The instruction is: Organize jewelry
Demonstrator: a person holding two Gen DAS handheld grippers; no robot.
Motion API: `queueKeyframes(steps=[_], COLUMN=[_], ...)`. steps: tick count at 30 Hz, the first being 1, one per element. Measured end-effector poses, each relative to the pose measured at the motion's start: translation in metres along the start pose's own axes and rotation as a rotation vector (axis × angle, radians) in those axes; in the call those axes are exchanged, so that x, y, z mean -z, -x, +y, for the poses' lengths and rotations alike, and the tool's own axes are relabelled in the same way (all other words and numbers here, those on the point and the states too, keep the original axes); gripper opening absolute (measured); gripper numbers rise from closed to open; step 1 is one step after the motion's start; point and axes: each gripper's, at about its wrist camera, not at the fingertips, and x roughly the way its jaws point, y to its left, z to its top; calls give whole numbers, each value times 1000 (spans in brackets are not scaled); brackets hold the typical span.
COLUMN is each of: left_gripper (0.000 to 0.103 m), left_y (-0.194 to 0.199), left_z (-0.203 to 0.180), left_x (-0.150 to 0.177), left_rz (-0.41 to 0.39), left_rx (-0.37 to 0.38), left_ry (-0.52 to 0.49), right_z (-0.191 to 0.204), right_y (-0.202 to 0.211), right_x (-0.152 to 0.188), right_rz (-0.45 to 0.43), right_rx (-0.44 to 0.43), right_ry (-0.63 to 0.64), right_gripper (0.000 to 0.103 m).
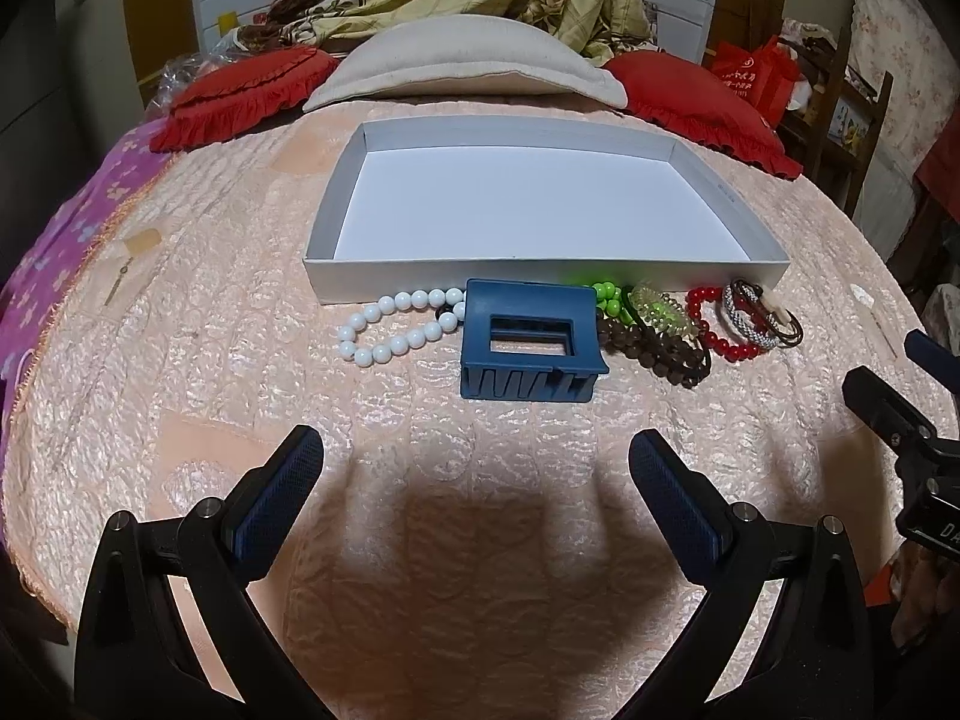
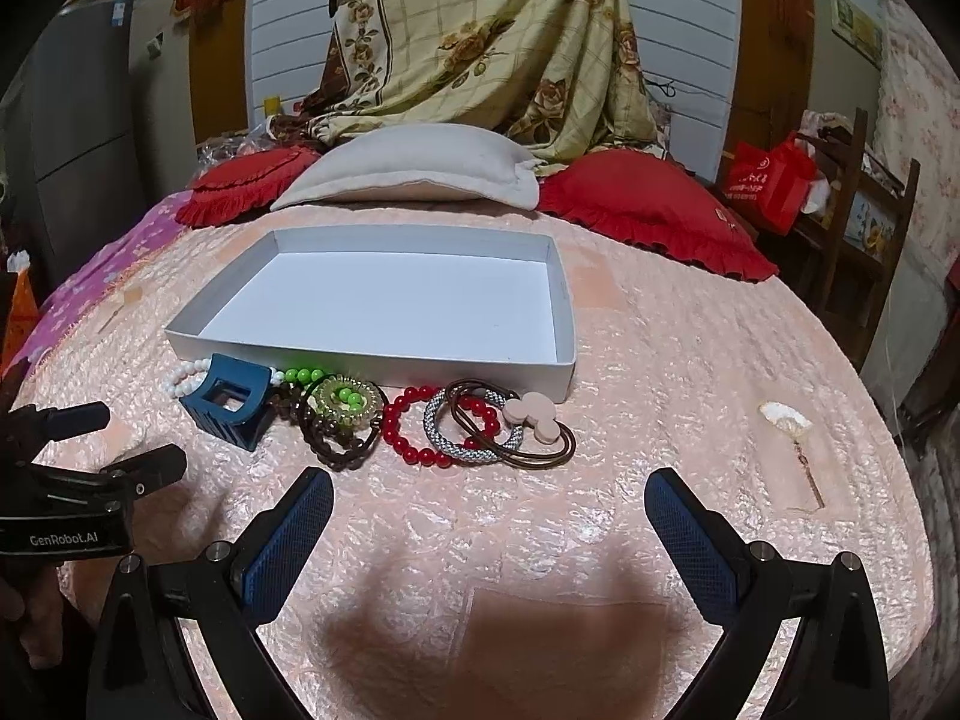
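A bed covered with a pale pink quilted bedspread fills both views. At its head lie a grey-white pillow and a red frilled cushion on either side, with a floral sheet hanging over the white slatted headboard behind. A purple patterned cloth runs along the left edge of the bed, and a wooden shelf with a red bag stands off the right side.

A shallow white box sits open in the middle of the bedspread, its white floor bare. The jewelry lies in a row just beside its near wall: a white bead bracelet, a blue hair claw, green beads, a dark brown bead bracelet, a yellow-green coil hair tie, a red bead bracelet, a silver bangle and brown hair bands with a pink charm. Several of them overlap.

The left gripper hangs above bare bedspread in front of the hair claw, its fingers spread wide and holding nothing. The right gripper hangs before the red bracelet and the bangle, its fingers likewise released. A small pale hairpin lies well apart to the right. The bedspread between both grippers and the row carries only their shadows.
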Motion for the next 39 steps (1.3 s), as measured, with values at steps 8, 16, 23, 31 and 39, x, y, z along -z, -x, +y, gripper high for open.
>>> queueKeyframes(steps=[8, 16, 23, 31, 39], left_gripper=[102, 102, 102, 102, 102], left_y=[-3, -3, -3, -4, -5], left_z=[0, 0, -1, -1, -2], left_x=[1, 2, 2, 3, 3], left_rz=[10, 9, 11, 15, 14], left_rx=[-6, -7, -9, -12, -12], left_ry=[2, 0, -3, -6, -5], right_z=[-2, 2, -3, -3, -3], right_y=[0, 0, -2, -3, -3], right_x=[0, -1, 1, 1, 1], right_rz=[8, -1, 16, 27, 42], right_rx=[0, -5, 4, -3, 2], right_ry=[-10, -2, -15, -12, -10], right_gripper=[103, 103, 103, 103, 103])
